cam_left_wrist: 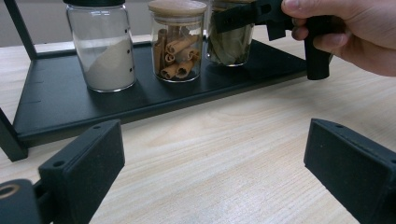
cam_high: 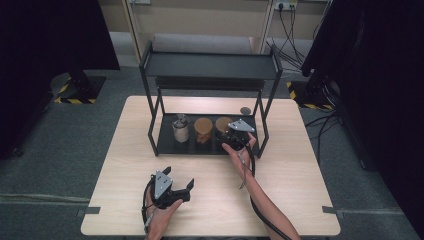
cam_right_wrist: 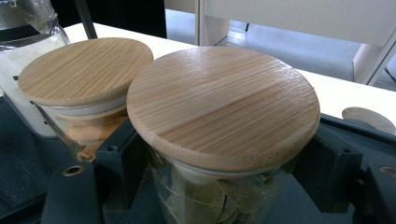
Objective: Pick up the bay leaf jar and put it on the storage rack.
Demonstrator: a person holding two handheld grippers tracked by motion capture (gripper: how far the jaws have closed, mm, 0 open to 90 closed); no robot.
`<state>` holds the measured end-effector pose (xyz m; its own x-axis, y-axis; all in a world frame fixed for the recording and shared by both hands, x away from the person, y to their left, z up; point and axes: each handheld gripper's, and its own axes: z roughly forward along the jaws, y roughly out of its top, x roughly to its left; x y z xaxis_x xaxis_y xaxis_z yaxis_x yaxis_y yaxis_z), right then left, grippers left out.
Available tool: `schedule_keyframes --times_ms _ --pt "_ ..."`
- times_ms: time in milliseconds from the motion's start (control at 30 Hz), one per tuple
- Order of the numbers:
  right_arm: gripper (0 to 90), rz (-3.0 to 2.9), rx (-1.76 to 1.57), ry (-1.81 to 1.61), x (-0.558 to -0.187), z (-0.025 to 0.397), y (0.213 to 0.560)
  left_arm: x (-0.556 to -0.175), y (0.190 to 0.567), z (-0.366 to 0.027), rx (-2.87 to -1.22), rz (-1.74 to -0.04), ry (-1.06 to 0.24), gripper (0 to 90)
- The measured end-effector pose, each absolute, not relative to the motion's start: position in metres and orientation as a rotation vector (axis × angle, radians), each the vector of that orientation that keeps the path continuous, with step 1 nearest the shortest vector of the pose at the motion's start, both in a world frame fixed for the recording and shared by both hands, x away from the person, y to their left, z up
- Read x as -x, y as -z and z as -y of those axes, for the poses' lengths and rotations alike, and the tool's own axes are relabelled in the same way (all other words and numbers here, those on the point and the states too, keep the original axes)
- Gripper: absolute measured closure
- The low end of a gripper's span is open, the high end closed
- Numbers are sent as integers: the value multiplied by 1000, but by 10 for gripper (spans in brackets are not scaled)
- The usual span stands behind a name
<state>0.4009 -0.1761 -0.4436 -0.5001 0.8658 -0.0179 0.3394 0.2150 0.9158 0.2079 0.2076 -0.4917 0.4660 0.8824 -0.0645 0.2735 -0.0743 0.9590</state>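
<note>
Right gripper view looks down on the bay-leaf jar [cam_right_wrist: 219, 186], which stands upright with its long axis vertical and its round bamboo lid [cam_right_wrist: 224, 100] facing up. The right tool [cam_right_wrist: 219, 172] has one black jaw at each side of the glass just under the lid, at 9 and 3 o'clock; whether they press the glass or merely flank it cannot be told. In the high view this jar [cam_high: 223, 125] is the rightmost of three on the lower tray [cam_high: 165, 145] of the black rack [cam_high: 210, 65]. At its 9 o'clock, almost touching, stands the cinnamon-stick jar [cam_left_wrist: 177, 44], and beyond that the white-powder jar [cam_left_wrist: 103, 49]. The rack's right post [cam_high: 263, 122] stands at 3 o'clock. The left tool [cam_high: 180, 181] rests released over the bare worktop [cam_high: 290, 200], well apart at 7 o'clock.
</note>
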Motion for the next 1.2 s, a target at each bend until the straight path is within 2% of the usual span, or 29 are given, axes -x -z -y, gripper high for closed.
schedule_keyframes --times_ms 1067,1133,1200 --pt "257 -1948 -1115 -1240 -403 173 451 -208 492 -208 -1609 -1024 -689 46" --pt "248 -1944 -1124 -1245 -402 173 452 -208 492 -208 -1610 -1024 -689 46" --pt "201 -1940 -1153 -1261 -402 176 451 -208 492 -207 -1612 -1024 -690 46"
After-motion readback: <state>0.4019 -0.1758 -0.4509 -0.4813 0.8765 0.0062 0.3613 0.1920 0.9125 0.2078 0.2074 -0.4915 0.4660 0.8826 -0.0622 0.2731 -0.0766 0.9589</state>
